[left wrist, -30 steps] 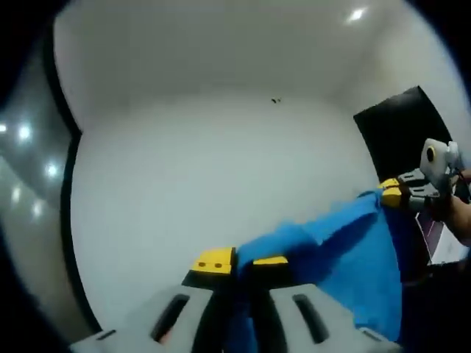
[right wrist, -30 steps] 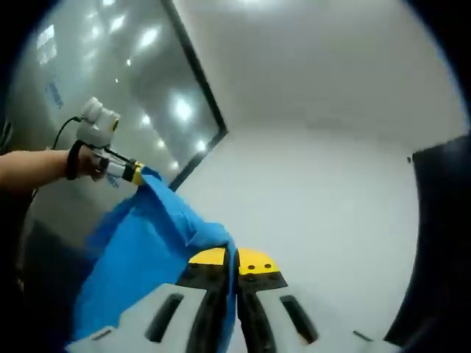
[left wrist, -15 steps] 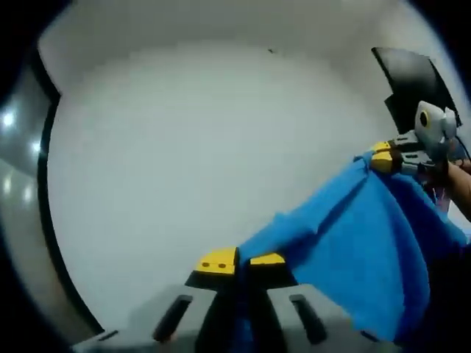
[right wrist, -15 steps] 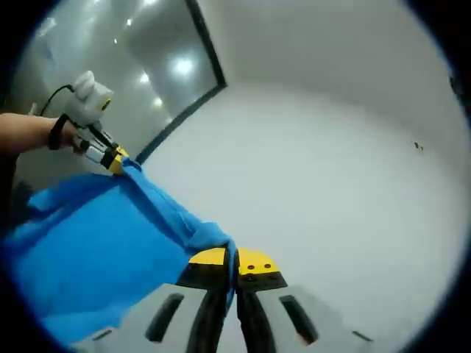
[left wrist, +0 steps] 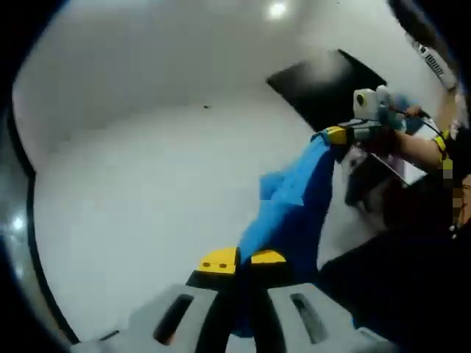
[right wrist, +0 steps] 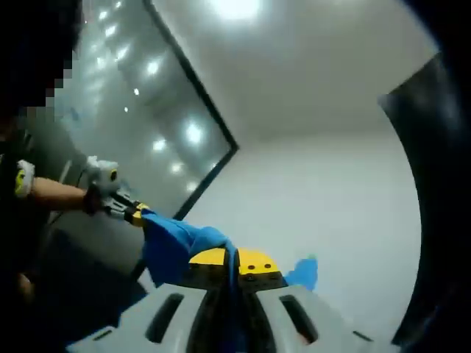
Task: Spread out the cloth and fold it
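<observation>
The cloth (left wrist: 294,206) is plain bright blue with no pattern, darker in its folds; it looks the same blue in the right gripper view (right wrist: 176,246). The left gripper (left wrist: 242,259) has yellow tips on black jaws, with a pale grey body behind. The right gripper (right wrist: 234,259) is coloured the same: yellow, black, grey. The table (left wrist: 147,191) is flat white. A black panel (left wrist: 324,81) stands at its far edge. The wall (right wrist: 140,132) is glossy grey, dotted with white light reflections.

No words, labels, brands, numbers or signs can be read anywhere in either claw's view; all is too blurred.
</observation>
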`<act>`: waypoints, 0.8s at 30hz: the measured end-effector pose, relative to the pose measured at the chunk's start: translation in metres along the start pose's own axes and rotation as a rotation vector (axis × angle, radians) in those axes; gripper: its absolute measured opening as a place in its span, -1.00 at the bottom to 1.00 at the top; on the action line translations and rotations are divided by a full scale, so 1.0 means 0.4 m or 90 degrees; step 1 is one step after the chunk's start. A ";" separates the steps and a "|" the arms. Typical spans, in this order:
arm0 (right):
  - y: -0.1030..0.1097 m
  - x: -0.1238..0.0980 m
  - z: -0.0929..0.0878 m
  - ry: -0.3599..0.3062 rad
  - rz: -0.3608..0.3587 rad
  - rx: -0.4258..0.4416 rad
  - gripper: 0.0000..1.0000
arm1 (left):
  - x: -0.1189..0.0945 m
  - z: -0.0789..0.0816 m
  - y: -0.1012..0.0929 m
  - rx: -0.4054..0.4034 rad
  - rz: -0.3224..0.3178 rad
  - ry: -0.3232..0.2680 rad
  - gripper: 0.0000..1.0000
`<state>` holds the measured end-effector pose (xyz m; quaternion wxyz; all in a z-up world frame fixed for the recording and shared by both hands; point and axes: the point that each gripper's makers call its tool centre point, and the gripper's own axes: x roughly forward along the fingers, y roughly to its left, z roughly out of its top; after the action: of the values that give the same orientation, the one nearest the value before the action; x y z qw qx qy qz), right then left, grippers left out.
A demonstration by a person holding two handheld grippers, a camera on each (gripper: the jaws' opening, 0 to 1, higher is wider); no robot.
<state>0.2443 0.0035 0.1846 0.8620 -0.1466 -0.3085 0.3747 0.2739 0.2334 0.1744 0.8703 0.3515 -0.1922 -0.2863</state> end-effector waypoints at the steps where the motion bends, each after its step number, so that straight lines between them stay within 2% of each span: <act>1: 0.067 -0.067 -0.102 0.037 0.011 0.094 -0.99 | -0.014 -0.092 -0.105 -0.029 -0.023 0.027 -0.99; 2: 0.130 -0.138 -0.208 0.091 0.023 0.179 -0.99 | -0.030 -0.156 -0.178 -0.034 -0.045 0.066 -1.00; 3: 0.175 -0.203 -0.303 0.131 0.006 0.260 -0.99 | -0.058 -0.242 -0.292 -0.073 -0.078 0.118 -1.00; 4: 0.216 -0.251 -0.386 0.163 -0.011 0.333 -0.99 | -0.083 -0.309 -0.409 -0.104 -0.127 0.143 -1.00; 5: 0.258 -0.310 -0.466 0.232 -0.007 0.372 -0.99 | -0.110 -0.366 -0.511 -0.127 -0.170 0.176 -1.00; 6: 0.287 -0.359 -0.529 0.280 -0.031 0.424 -0.99 | -0.139 -0.416 -0.599 -0.157 -0.200 0.210 -1.00; 7: 0.331 -0.403 -0.571 0.326 -0.006 0.410 -0.99 | -0.165 -0.450 -0.662 -0.170 -0.227 0.232 -1.00; 8: 0.362 -0.441 -0.603 0.367 0.006 0.392 -0.99 | -0.183 -0.471 -0.702 -0.192 -0.228 0.247 -1.00; 9: 0.390 -0.465 -0.614 0.380 0.013 0.390 -0.99 | -0.198 -0.480 -0.739 -0.218 -0.238 0.245 -1.00; 10: 0.417 -0.481 -0.608 0.388 0.036 0.363 -0.99 | -0.216 -0.482 -0.747 -0.184 -0.232 0.243 -1.00; 11: 0.424 -0.489 -0.608 0.388 0.036 0.351 -0.98 | -0.222 -0.475 -0.734 -0.180 -0.205 0.232 -0.99; 12: 0.436 -0.495 -0.604 0.388 0.030 0.353 -0.98 | -0.229 -0.472 -0.734 -0.193 -0.201 0.229 -0.99; 14: 0.448 -0.501 -0.605 0.399 0.041 0.332 -0.99 | -0.252 -0.473 -0.736 -0.231 -0.197 0.248 -0.97; 18: 0.458 -0.502 -0.599 0.402 0.047 0.329 -0.93 | -0.281 -0.466 -0.731 -0.259 -0.189 0.251 -0.96; 20: 0.482 -0.510 -0.577 0.401 0.108 0.289 -0.80 | -0.300 -0.461 -0.726 -0.272 -0.196 0.257 -0.94; 22: 0.461 -0.500 -0.536 0.368 0.101 0.266 -0.72 | -0.321 -0.461 -0.716 -0.331 -0.211 0.278 -0.86; 23: 0.446 -0.487 -0.510 0.342 0.100 0.264 -0.72 | -0.313 -0.454 -0.691 -0.379 -0.191 0.260 -0.82; 24: 0.422 -0.472 -0.486 0.315 0.088 0.280 -0.72 | -0.299 -0.445 -0.650 -0.436 -0.152 0.224 -0.80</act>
<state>0.1752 -0.0257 -0.1257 0.8943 -0.0643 0.0086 0.4427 0.1839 0.2452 -0.1503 0.9175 0.1045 0.1082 -0.3682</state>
